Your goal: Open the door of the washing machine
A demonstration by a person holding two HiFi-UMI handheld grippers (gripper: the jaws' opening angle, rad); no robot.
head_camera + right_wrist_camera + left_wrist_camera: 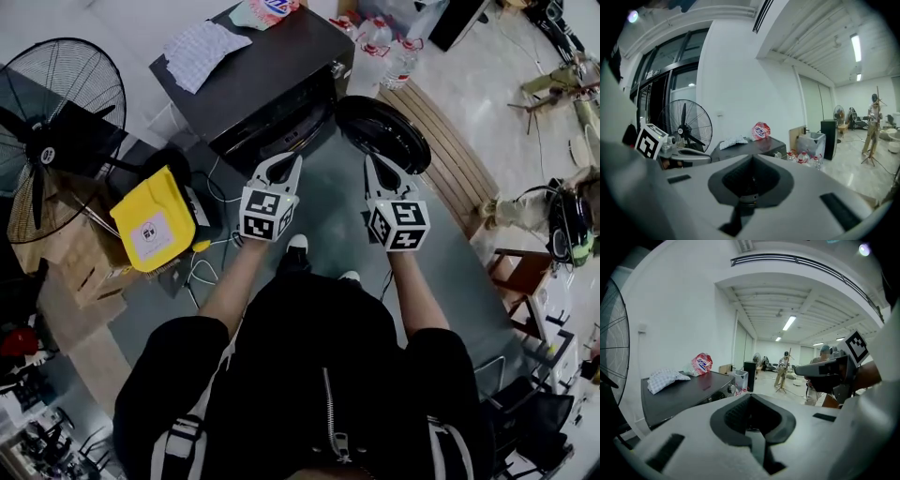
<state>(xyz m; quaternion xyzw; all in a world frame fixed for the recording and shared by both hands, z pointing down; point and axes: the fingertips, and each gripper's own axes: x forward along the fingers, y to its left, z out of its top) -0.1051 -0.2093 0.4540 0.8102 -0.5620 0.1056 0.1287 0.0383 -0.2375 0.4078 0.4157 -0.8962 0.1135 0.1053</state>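
The dark washing machine is set on the grey floor before the person. Its round door is swung open at its front right corner. The left gripper and right gripper are held side by side, jaws closed, nothing gripped. A checked cloth is laid by the top's left edge.

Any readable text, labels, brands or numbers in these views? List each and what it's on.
No text reads clearly.
Red and white bag on the washing machine: blue print, too blurred to read.
Yellow bag: white label with red mark, too small to read.
Fan hub badge: too small to read.
Left gripper and right gripper cubes: square markers only, no words.
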